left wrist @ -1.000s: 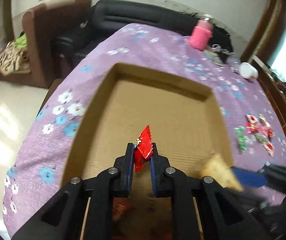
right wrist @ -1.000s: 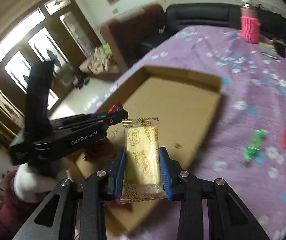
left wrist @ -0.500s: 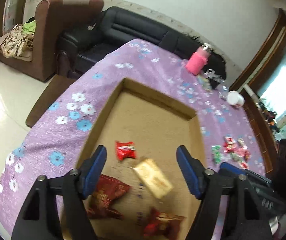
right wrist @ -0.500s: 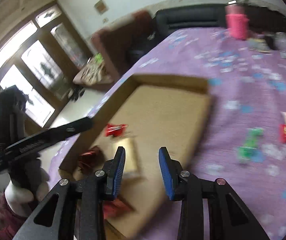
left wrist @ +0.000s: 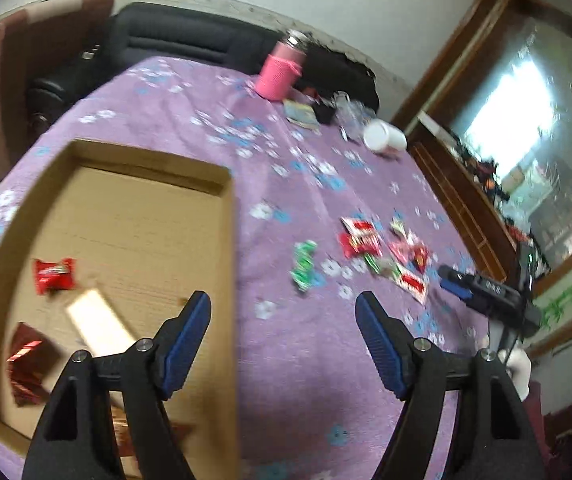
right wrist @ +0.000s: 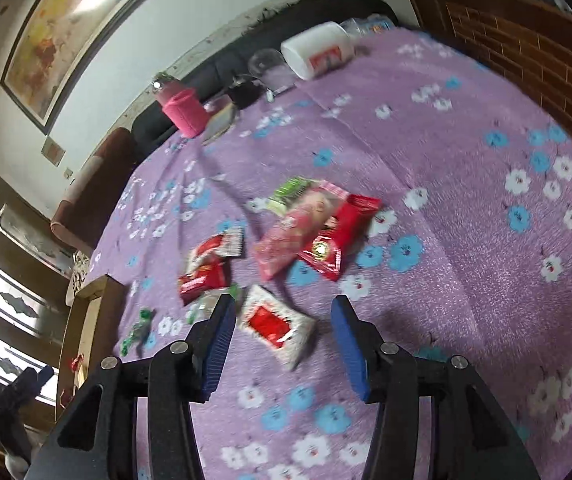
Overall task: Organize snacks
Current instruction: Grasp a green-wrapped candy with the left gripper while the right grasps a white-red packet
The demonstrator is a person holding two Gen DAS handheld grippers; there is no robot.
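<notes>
A shallow cardboard box (left wrist: 230, 248) lies on the purple flowered tablecloth. Inside it are a small red snack (left wrist: 54, 276), a pale yellow biscuit pack (left wrist: 98, 326) and a dark red packet (left wrist: 26, 364). My left gripper (left wrist: 284, 312) is open and empty, over the box's right edge. A pile of loose snacks (left wrist: 381, 256) lies on the cloth to the right. My right gripper (right wrist: 280, 320) is open, just above a white-and-red packet (right wrist: 276, 326) at the near edge of the pile (right wrist: 305, 228). A green candy (right wrist: 138, 330) lies apart to the left.
A pink bottle (left wrist: 280, 70), a white jar (left wrist: 383, 138) on its side and small clutter stand at the table's far end. A black sofa (left wrist: 190, 40) and brown armchair are behind. A wooden cabinet (right wrist: 525, 44) borders the table's right side.
Both grippers opened and let go of the red snack and the biscuit pack, which now lie in the box. Both have swung right toward the loose snack pile.
</notes>
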